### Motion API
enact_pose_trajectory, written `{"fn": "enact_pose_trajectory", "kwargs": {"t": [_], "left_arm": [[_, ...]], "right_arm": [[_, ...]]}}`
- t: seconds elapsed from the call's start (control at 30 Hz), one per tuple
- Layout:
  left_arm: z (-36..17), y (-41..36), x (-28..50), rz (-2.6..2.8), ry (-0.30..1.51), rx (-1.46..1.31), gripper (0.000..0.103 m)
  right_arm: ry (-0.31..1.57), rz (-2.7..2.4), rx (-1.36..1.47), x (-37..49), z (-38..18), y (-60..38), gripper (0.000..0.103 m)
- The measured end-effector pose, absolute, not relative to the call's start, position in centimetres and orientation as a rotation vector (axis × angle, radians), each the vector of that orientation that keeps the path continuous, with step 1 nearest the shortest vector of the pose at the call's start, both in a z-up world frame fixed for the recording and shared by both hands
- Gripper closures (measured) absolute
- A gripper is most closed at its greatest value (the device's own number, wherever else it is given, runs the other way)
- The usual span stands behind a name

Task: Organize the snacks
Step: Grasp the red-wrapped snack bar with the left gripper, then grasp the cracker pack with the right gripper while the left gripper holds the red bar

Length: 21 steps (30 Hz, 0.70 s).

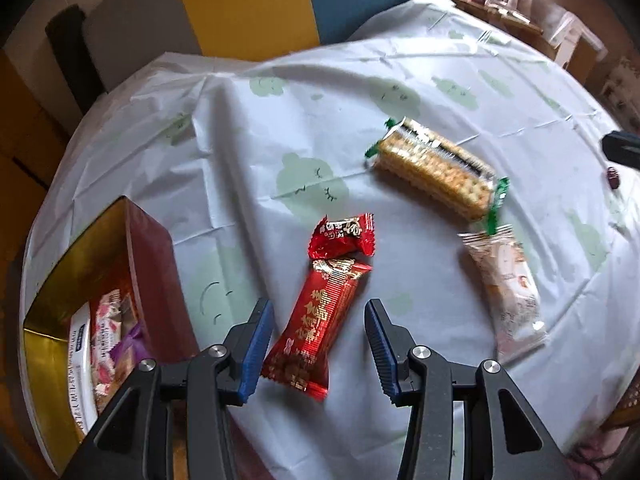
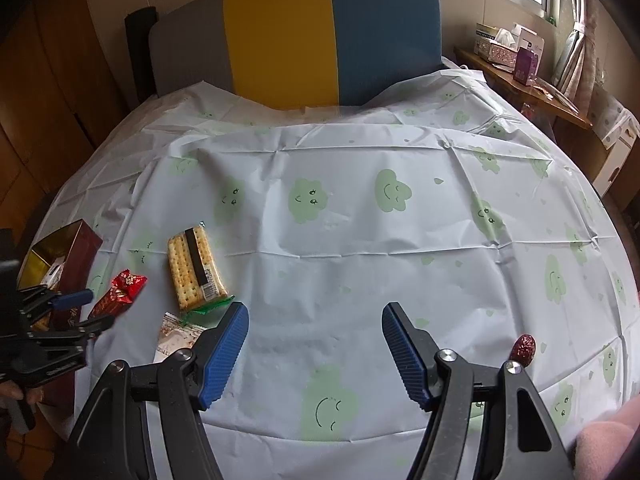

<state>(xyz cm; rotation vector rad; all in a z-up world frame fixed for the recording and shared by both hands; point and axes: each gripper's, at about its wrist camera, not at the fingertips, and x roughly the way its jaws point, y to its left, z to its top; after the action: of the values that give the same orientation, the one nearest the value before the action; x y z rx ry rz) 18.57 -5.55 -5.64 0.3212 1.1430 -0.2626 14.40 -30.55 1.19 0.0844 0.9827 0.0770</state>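
Straddling a crinkly red foil bar point(image 1: 316, 328), ribbed blue fingers point(image 1: 256, 344) stand apart.

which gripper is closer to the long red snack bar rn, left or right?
Left. The left gripper hangs right over the long red snack bar, open jaws on either side of it, not touching. The right gripper is open over bare tablecloth, well off to the bar's right.

Yellow-and-blue headboard point(image 2: 332, 36) behind cloud-print tablecloth point(image 2: 360, 240), tissue boxes point(image 2: 500, 42) on side shelf point(image 2: 532, 92)
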Motion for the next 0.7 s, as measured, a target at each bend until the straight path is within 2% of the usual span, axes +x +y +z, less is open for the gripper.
{"fn": "enact_pose_trajectory", "kwargs": {"t": [0.07, 0.1, 0.17, 0.2, 0.53, 0.7], "left_arm": [[-5.9, -5.8, 18.8, -0.262, 1.143, 0.315, 0.057], [-5.8, -5.9, 18.8, -0.267, 1.142, 0.317, 0.06], [-5.9, -6.4, 18.7, -0.296, 1.149, 0.318, 0.077], [-5.9, -6.5, 18.6, -0.303, 1.147, 0.317, 0.08], [-5.8, -7.4, 12.7, -0.331, 1.144, 0.147, 0.081], [-6.2, -8.5, 8.7, -0.285, 1.053, 0.17, 0.08]], "right_arm": [[0.982, 0.079, 0.086, 14.4, 1.2, -30.6, 0.032], [0.982, 0.08, 0.087, 14.4, 1.2, -30.6, 0.032], [0.982, 0.08, 0.089, 14.4, 1.2, -30.6, 0.032], [0.982, 0.08, 0.089, 14.4, 1.2, -30.5, 0.032], [0.993, 0.071, 0.086, 14.5, 0.9, -30.5, 0.032], [1.003, 0.066, 0.079, 14.5, 0.7, -30.5, 0.032]]}}
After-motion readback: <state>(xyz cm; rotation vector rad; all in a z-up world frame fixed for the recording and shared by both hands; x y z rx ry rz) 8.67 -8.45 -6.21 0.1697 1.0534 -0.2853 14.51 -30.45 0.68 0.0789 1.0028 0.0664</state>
